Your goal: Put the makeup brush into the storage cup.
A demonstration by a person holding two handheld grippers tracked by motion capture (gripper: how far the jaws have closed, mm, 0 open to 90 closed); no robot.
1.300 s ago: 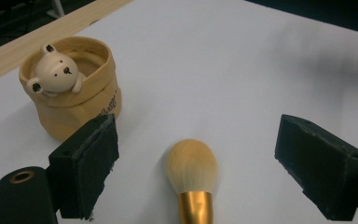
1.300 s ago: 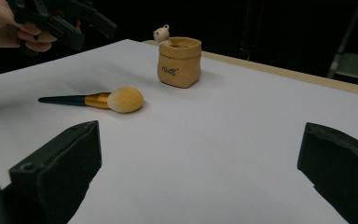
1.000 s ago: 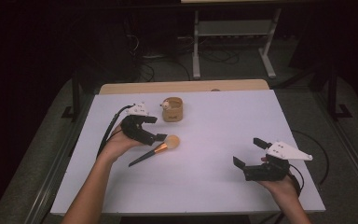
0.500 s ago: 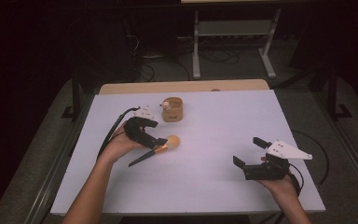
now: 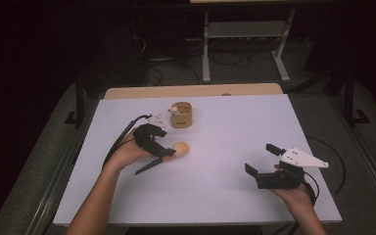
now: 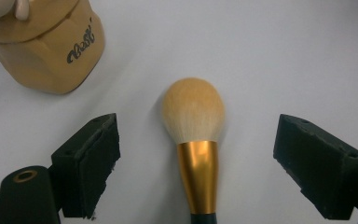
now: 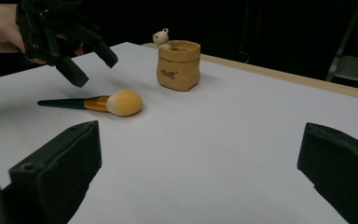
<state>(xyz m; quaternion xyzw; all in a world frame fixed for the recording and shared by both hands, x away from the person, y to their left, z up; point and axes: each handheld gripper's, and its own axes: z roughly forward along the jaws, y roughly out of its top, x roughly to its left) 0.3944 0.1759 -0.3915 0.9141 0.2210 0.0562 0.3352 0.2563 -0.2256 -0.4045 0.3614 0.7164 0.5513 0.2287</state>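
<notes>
The white counter (image 5: 225,147) spans the middle of the high view, with a strip of bare wood along its far edge. At the lower right of that view the right tongs (image 5: 263,160) are held low over the counter in the person's right hand (image 5: 293,196), a grey three-cornered plate on top; their jaws stand wide apart with nothing between them, and in the right gripper view the two black jaws rise at the lower left and lower right corners with bare counter between. Left of centre in the high view the left tongs (image 5: 165,145) are held in the person's left hand (image 5: 127,152), poised just over the brush; in the left gripper view (image 6: 198,161) their jaws stand wide open on either side of the brush without touching it. A tan pouch-shaped holder (image 5: 181,114) stands upright above centre in the high view, near the far edge, with a small pale bear figure (image 5: 175,110) at its rim and dark lettering on its side. The makeup brush (image 5: 164,159) lies flat on the counter just below and left of the holder, apart from it: a round peach-coloured head (image 6: 193,109) pointing towards the holder, a gold ferrule (image 6: 198,177), and a dark handle (image 7: 60,102) running away towards the lower left.
</notes>
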